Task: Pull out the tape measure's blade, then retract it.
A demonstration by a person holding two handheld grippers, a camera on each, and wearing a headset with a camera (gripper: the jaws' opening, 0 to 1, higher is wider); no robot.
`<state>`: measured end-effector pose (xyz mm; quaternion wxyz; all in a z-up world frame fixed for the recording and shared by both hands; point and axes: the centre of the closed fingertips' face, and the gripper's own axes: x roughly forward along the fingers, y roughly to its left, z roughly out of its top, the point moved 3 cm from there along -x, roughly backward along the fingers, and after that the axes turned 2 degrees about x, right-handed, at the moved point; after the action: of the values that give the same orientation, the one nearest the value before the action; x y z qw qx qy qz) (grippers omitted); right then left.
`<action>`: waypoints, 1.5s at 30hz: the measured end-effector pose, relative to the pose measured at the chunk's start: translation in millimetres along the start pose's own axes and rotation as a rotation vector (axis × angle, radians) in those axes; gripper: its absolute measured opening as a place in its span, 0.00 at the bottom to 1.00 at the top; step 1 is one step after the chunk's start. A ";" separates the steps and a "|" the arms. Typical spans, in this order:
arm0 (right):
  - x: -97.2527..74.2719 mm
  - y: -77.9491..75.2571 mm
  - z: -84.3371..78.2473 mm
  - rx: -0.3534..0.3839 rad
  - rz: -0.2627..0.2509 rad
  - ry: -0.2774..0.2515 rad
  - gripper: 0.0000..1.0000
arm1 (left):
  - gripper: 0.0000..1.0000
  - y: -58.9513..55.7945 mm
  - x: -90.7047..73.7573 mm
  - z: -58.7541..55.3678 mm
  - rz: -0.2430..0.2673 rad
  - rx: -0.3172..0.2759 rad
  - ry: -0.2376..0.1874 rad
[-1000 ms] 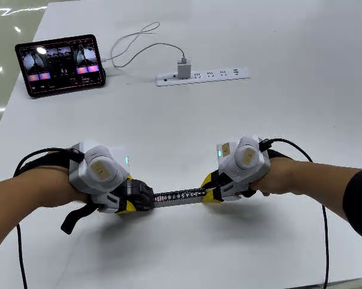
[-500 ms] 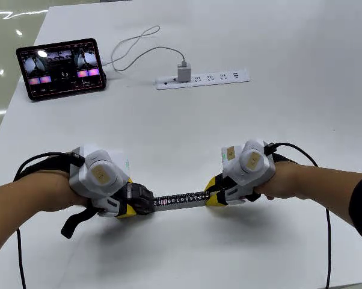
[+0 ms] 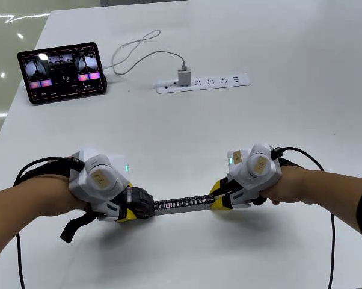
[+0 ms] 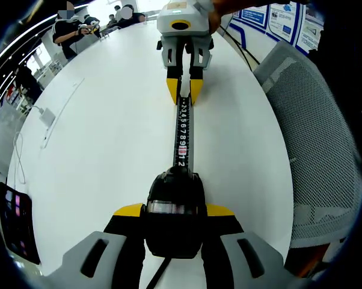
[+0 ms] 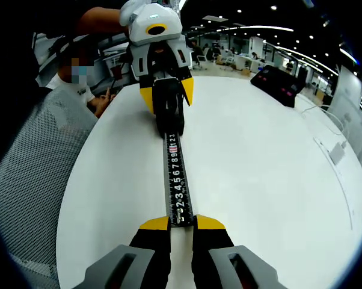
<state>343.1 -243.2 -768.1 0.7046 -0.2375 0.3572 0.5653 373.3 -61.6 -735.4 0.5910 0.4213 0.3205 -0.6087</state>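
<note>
The black tape measure case (image 3: 141, 203) lies low over the white table, with my left gripper (image 3: 131, 205) shut on it; the case (image 4: 174, 211) sits between the yellow-tipped jaws in the left gripper view. Its dark numbered blade (image 3: 182, 203) runs right to my right gripper (image 3: 217, 197), which is shut on the blade's end. In the right gripper view the blade (image 5: 177, 186) stretches from my jaws to the case (image 5: 168, 102). In the left gripper view the blade (image 4: 183, 129) runs away to the right gripper (image 4: 183, 90).
A tablet (image 3: 62, 72) with a lit screen stands at the far left. A white power strip (image 3: 202, 81) with a charger and cable lies at the back centre. A mesh chair (image 4: 313, 138) stands beside the table edge.
The right gripper has moved further right with the blade's end, so more of the blade is out. The left gripper holds the case in about the same place.
</note>
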 end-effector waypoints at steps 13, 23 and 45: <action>-4.7 -0.8 -6.0 0.019 0.002 0.002 0.08 | 0.30 0.1 0.4 0.1 0.000 0.000 -0.001; -9.6 -2.7 -12.7 0.012 0.002 0.013 0.08 | 0.30 0.7 0.7 -0.2 0.000 -0.002 0.001; -20.6 -4.3 -26.6 0.025 -0.001 0.031 0.08 | 0.30 0.3 0.0 0.3 0.003 -0.001 -0.001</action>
<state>338.8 -276.8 -769.3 0.7021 -0.2376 0.3749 0.5568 373.6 -61.9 -735.2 0.5922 0.4210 0.3199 -0.6080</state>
